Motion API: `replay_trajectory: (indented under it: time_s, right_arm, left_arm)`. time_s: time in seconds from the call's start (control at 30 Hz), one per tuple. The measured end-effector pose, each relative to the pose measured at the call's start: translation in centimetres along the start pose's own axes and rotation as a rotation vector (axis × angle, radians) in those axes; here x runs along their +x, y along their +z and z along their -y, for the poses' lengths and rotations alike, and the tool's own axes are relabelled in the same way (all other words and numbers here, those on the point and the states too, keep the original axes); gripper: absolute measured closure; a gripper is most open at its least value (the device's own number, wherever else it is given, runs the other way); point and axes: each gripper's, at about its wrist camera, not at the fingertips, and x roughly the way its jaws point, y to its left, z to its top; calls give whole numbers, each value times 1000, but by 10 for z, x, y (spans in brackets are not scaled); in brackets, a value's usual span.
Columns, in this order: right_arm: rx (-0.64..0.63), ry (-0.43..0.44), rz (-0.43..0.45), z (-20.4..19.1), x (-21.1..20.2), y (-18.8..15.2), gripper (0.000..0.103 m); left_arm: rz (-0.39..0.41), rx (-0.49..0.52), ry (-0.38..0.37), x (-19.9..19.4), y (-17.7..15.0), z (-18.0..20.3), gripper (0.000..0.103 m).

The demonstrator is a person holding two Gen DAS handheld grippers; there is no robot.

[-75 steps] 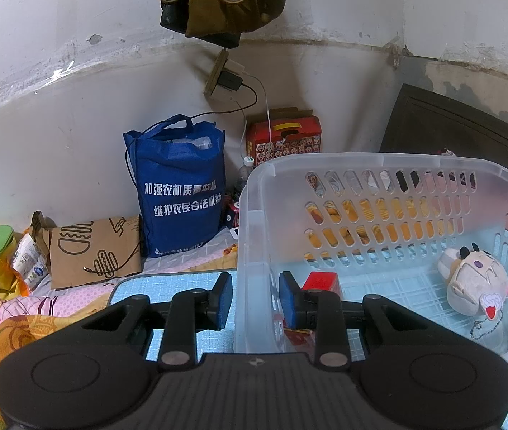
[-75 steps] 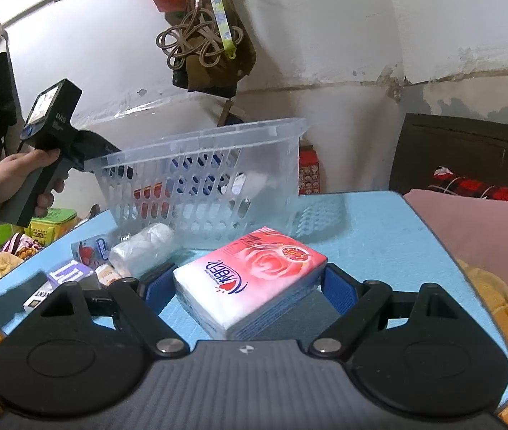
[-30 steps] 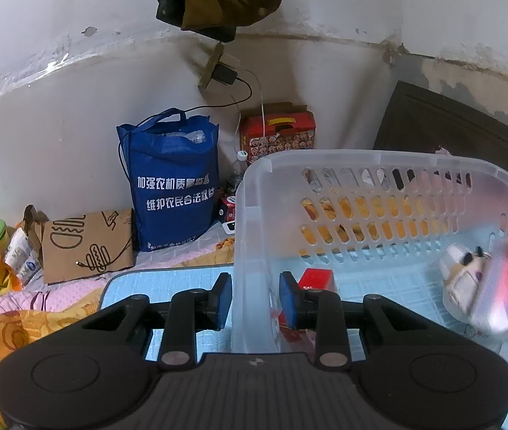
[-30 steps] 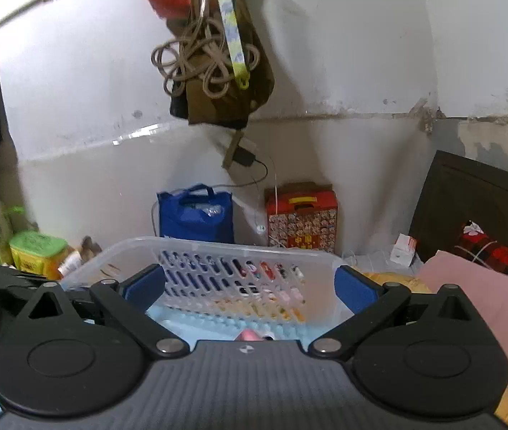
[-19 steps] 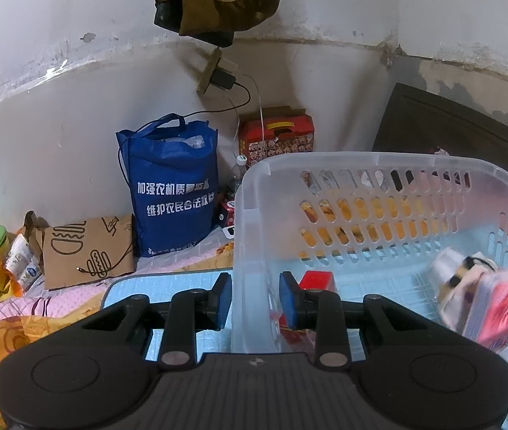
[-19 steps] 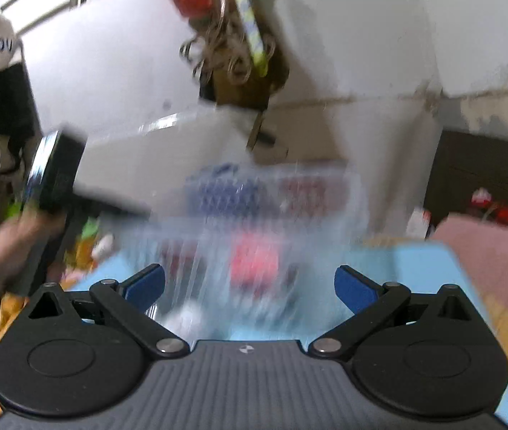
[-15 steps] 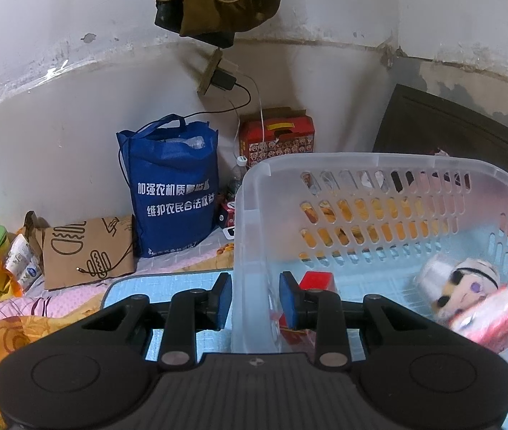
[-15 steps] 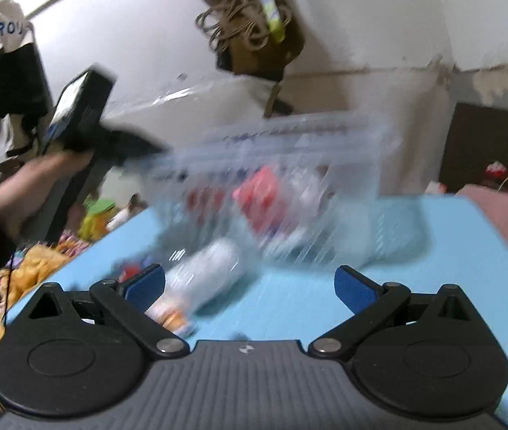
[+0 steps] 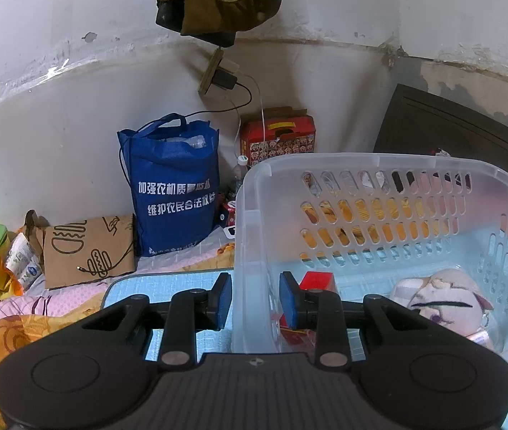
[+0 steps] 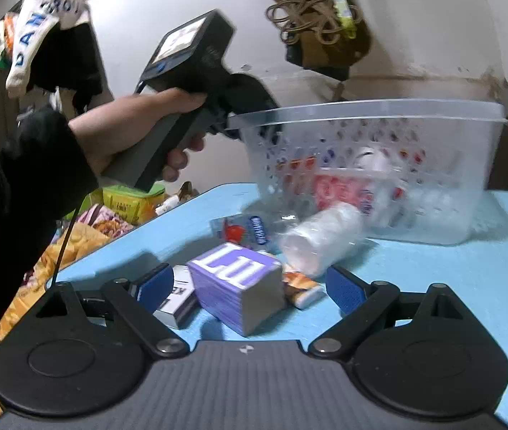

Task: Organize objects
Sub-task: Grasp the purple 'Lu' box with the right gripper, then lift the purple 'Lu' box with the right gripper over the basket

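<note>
my left gripper clamps the clear basket wall; my right gripper, jaws just narrowing though wide, straddles the purple box untouched.

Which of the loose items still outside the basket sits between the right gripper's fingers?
The purple and white box. It lies between the open right gripper pads, untouched; the clear plastic cup and snack packet lie farther off.

Left hand-held gripper clamped narrow, right hand-held gripper wide, jaws just closing slightly.
</note>
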Motion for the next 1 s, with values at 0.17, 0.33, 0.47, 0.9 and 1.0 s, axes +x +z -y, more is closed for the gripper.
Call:
replay_trajectory:
  time_s: [0.17, 0.33, 0.47, 0.9, 1.0]
  right_arm:
    - [-18, 23, -10, -10, 15, 3, 26]
    - [-29, 27, -27, -11, 18, 1, 36]
    - [-31, 18, -12, -9, 13, 0, 37]
    - [90, -81, 92, 44, -35, 17, 37]
    - [109, -105, 91, 55, -39, 15, 37]
  left_arm:
    - [1, 0, 1, 0, 0, -1, 68]
    - [5, -4, -4, -1, -1, -4, 68]
    - [7, -4, -1, -1, -1, -3, 68]
    - [14, -19, -7, -1, -1, -3, 68]
    - [14, -18, -7, -1, -1, -3, 68]
